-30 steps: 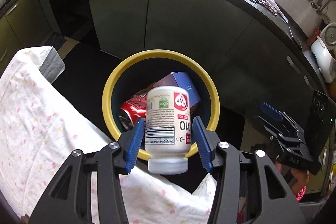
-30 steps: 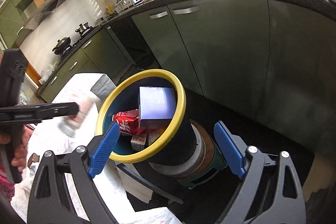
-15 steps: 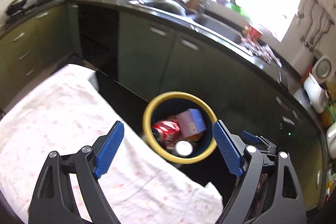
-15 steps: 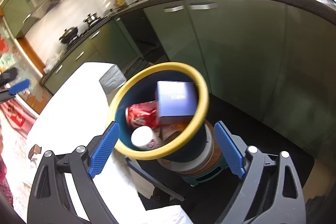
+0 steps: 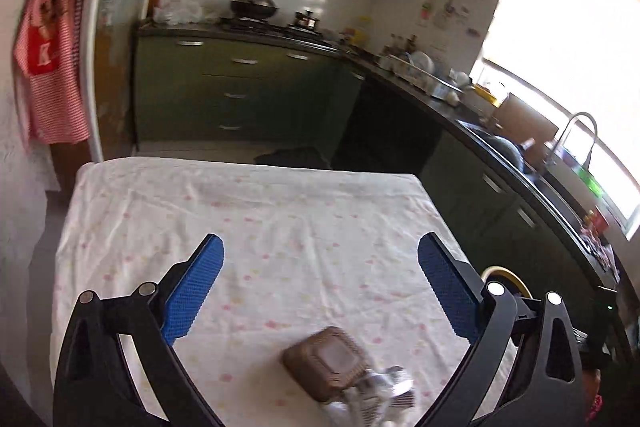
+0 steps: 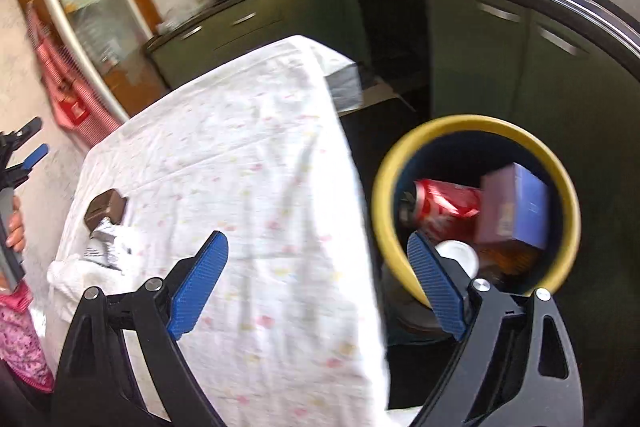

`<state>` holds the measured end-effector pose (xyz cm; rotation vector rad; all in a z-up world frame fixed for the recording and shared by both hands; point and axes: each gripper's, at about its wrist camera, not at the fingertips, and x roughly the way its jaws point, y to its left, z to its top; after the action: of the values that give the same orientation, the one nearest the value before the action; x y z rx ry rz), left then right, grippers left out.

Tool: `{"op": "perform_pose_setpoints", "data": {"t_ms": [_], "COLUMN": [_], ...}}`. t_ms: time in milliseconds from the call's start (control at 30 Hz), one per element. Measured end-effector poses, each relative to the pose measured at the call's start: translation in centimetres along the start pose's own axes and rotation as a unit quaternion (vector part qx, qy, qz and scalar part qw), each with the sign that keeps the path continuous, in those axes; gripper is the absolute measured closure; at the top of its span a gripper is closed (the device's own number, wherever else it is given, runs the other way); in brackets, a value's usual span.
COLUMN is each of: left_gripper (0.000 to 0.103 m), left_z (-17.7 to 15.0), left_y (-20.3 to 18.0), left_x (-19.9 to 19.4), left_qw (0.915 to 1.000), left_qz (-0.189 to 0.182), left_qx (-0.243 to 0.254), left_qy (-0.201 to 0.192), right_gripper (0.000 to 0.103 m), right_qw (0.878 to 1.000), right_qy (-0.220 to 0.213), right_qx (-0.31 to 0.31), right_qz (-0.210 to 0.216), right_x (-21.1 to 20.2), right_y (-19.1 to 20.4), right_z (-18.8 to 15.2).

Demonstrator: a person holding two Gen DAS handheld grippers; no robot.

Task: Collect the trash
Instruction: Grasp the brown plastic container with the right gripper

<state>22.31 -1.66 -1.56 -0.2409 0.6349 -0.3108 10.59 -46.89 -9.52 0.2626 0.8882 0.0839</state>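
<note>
Possibly Coca-Cola: red can [image 6: 446,205] in bin [image 6: 390,163].

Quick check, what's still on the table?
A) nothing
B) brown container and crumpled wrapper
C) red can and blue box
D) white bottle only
B: the brown container and the crumpled wrapper lie on the tablecloth, touching each other; the can, box and white bottle are already in the bin.
</note>
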Motion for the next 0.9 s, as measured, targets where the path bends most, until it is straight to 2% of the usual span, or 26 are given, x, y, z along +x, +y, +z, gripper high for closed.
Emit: {"op": "perform_pose_setpoints", "data": {"t_ms": [100,200,300,400,467,533,667,900], "left_gripper": [0.007,0.007,0.007,0.007,0.005,0.005,0.005,0.005], "left_z": [-0.9,-2.1,-3.1,-3.5,-3.7,-3.9,-4.1,-4.5], "left_y": [5.4,9.8,12.1,12.8,13.2,13.1,12.3,11.3], "left_x": [0.1,0.4,0.9,0.9,0.4,0.2,0.6,1.6], "left_qw": [0.9979,0.9944,0.9915,0.9882,0.9876,0.9871,0.9884,0.9912], "left_qz": [0.044,0.069,0.093,0.121,0.122,0.126,0.122,0.111], "left_qx": [-0.042,-0.074,-0.087,-0.087,-0.086,-0.085,-0.082,-0.067], "left_qy": [-0.022,-0.029,-0.027,-0.033,-0.047,-0.049,-0.039,-0.025], "right_gripper": [0.017,0.017,0.017,0.017,0.017,0.016,0.016,0.016], "right_qw": [0.997,0.99,0.982,0.974,0.97,0.967,0.968,0.967], "right_qy": [0.027,0.041,0.058,0.08,0.094,0.102,0.105,0.124], "right_qx": [-0.059,-0.115,-0.146,-0.166,-0.174,-0.181,-0.2,-0.201], "right_qz": [0.033,0.065,0.106,0.134,0.143,0.145,0.112,0.098], "right_x": [2.1,3.6,5.1,7.1,8.8,10.0,11.7,14.0], "right_y": [5.6,11.5,16.4,20.6,22.7,24.1,25.9,26.0], "right_z": [1.6,2.7,3.7,3.9,3.8,3.7,3.2,2.5]}}
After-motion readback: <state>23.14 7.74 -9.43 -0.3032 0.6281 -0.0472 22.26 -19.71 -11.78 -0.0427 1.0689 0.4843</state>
